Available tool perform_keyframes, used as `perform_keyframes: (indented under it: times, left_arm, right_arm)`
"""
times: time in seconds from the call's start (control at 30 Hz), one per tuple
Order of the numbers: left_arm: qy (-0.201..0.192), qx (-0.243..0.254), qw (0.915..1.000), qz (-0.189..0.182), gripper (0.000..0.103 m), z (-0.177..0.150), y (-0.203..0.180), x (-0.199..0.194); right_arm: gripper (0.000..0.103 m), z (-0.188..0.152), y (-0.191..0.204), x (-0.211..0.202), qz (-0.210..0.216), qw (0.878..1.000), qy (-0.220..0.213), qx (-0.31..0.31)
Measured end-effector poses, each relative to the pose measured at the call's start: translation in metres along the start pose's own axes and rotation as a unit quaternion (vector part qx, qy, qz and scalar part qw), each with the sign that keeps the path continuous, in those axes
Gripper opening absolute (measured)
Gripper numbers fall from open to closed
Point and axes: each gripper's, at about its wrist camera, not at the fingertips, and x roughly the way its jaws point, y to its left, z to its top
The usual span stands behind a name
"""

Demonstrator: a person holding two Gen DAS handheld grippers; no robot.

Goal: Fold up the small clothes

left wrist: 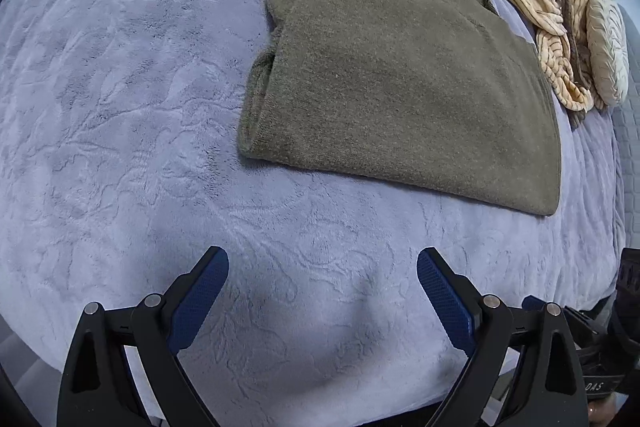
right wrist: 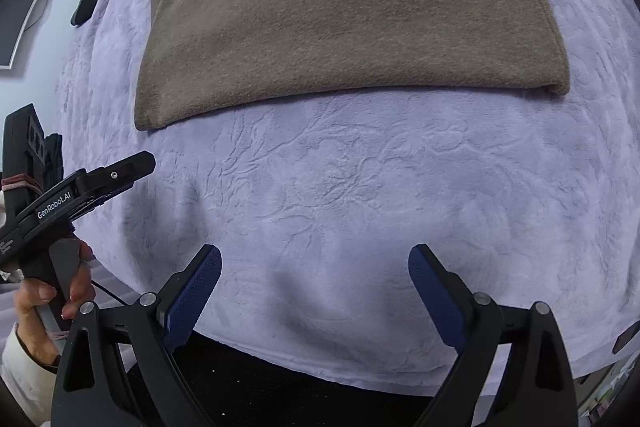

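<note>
Two grippers, left gripper [left wrist: 322, 263] and right gripper [right wrist: 315, 259], released, empty, folded olive sweater [right wrist: 340, 19] lying crosswise beyond.

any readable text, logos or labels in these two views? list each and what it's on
"GenRobot.AI": white print on the left gripper body, right wrist view.
"DAS": partial white letters on a black device at the lower right edge, left wrist view.
Small white print at the far left edge of the right wrist view: too blurred to read.

Black left claw [left wrist: 322, 269] and right claw [right wrist: 315, 265] carry blue textured pads; white sleeve [right wrist: 16, 351].
</note>
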Motion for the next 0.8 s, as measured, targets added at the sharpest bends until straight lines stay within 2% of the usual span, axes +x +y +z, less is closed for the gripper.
perform_keyframes:
  times: [0.3, 0.5, 0.57, 0.67, 0.8]
  left_arm:
    - [-0.005, -0.011, 0.9998, -0.016, 0.096, 0.007, 0.032, -0.007]
    - [-0.018, -0.034, 0.9978, -0.053, 0.096, 0.007, 0.046, -0.008]
    - [-0.023, -0.036, 0.9967, -0.07, 0.096, 0.008, 0.046, -0.009]
    - [-0.032, -0.046, 0.9933, -0.102, 0.096, 0.01, 0.048, -0.008]
    - [-0.045, -0.066, 0.9879, -0.133, 0.096, 0.015, 0.049, -0.004]
  right_arm:
    - [0.096, 0.015, 0.048, 0.017, 0.001, 1.0, 0.012, -0.02]
    - [0.096, 0.035, 0.054, 0.031, 0.024, 0.999, 0.025, -0.002]
    - [0.096, 0.041, 0.054, 0.036, 0.049, 0.998, 0.027, 0.005]
    - [0.096, 0.056, 0.049, 0.044, 0.121, 0.992, 0.02, 0.037]
    - [0.096, 0.081, 0.04, 0.063, 0.222, 0.971, -0.002, 0.092]
